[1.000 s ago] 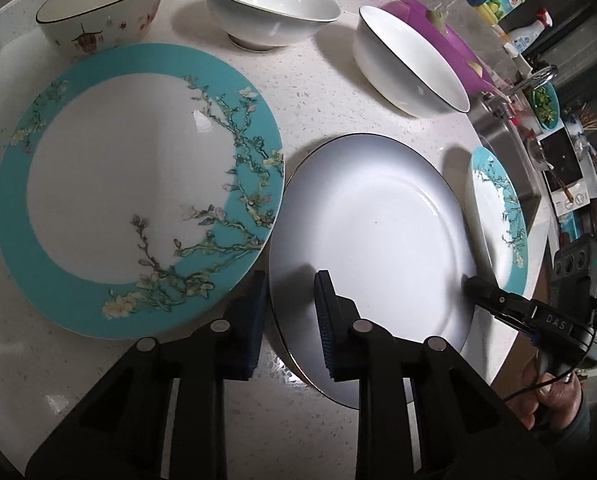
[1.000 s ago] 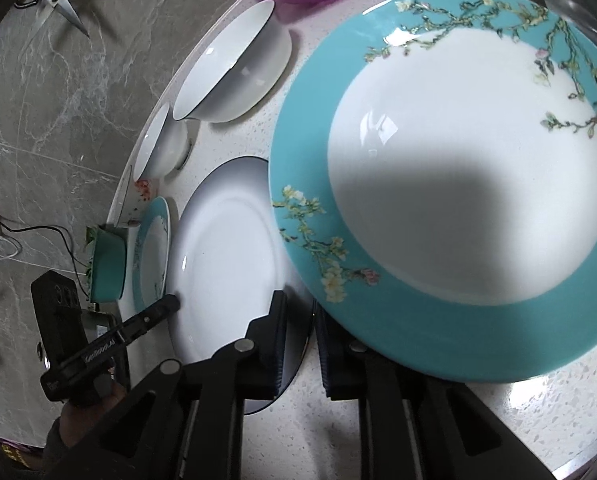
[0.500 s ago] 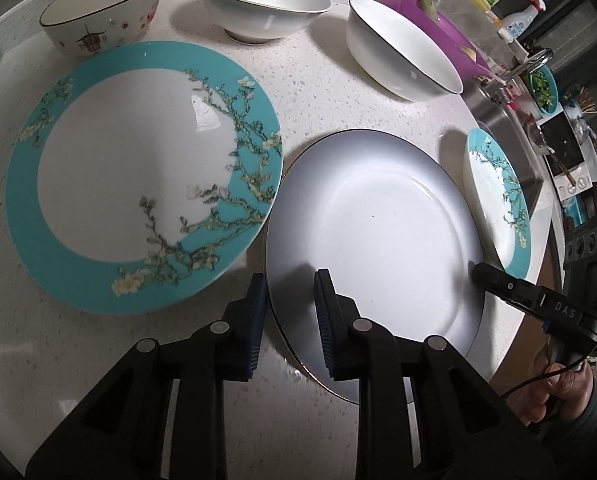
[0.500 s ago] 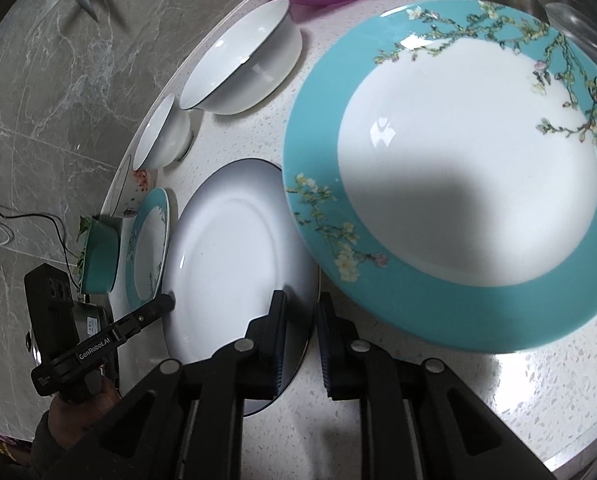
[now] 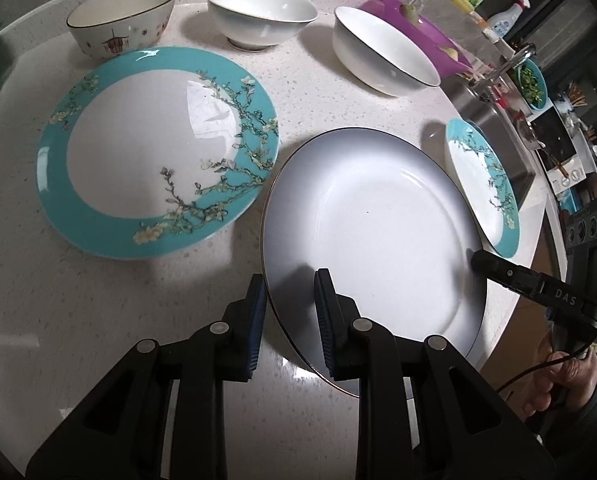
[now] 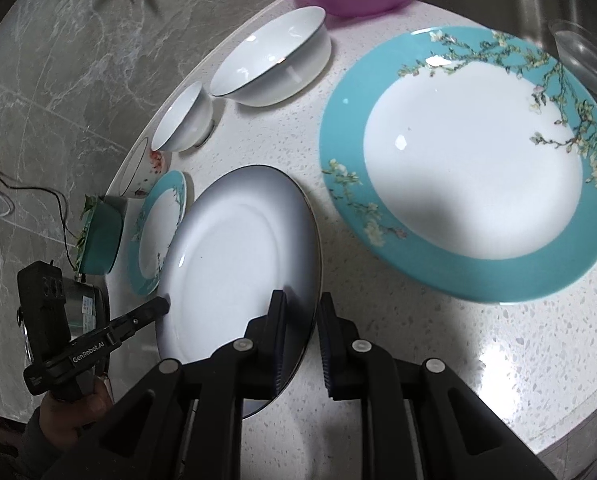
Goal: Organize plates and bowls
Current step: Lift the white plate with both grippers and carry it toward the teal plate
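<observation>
White plate (image 5: 378, 220) sits at frame centre, gripped at opposite rims; left gripper (image 5: 288, 312) and right gripper (image 6: 300, 336) are both nearly closed on it. Teal plate (image 5: 154, 148) lies upper left in the left view; bowls (image 5: 258, 20) line the top.

Purple basin (image 5: 414, 40) by the sink (image 6: 498, 4) (spray bottle (image 5: 506, 20) beyond), speckled countertop (image 5: 58, 288).
</observation>
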{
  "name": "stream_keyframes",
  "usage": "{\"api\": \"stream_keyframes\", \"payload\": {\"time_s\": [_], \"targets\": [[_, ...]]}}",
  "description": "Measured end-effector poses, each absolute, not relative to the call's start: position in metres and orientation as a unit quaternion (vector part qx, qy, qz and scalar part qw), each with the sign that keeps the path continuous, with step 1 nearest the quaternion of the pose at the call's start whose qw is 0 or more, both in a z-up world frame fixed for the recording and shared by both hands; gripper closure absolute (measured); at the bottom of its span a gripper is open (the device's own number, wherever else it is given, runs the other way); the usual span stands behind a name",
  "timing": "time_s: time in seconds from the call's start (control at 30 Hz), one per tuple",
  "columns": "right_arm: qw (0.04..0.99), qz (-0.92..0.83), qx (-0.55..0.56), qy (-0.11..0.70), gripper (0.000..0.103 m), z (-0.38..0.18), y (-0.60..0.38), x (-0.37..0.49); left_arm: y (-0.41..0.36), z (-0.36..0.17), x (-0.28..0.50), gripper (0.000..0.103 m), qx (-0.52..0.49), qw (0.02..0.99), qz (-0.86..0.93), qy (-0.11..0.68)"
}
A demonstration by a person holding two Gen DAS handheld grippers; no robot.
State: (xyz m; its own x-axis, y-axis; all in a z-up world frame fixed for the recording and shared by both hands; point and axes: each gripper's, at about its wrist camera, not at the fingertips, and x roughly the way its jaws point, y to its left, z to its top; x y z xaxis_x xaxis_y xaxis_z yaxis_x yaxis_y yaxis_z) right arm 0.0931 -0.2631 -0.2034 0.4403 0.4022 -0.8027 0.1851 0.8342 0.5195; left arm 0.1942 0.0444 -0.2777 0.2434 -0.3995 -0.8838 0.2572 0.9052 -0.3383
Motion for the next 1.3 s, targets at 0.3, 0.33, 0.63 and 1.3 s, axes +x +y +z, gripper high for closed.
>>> {"api": "stream_keyframes", "payload": {"time_s": [0.3, 0.33, 0.63, 1.3], "targets": [[0.811, 0.075, 0.258, 0.519, 0.083, -0.186, -0.248, 0.066, 0.063, -0.249, 0.149, 0.082, -0.049, 0.801, -0.215, 0.556], [0.811, 0.077, 0.256, 0.52, 0.082, -0.185, -0.244, 0.062, 0.067, -0.247, 0.141, 0.082, -0.048, 0.802, -0.214, 0.556], [0.804, 0.106, 0.234, 0.536, 0.081, -0.191, -0.202, 0.036, 0.114, -0.252, 0.093, 0.082, -0.054, 0.802, -0.191, 0.564], [0.814, 0.13, 0.182, 0.537, 0.08, -0.214, -0.16, 0.033, 0.145, -0.28, 0.076, 0.081, -0.058, 0.81, -0.16, 0.562]]}}
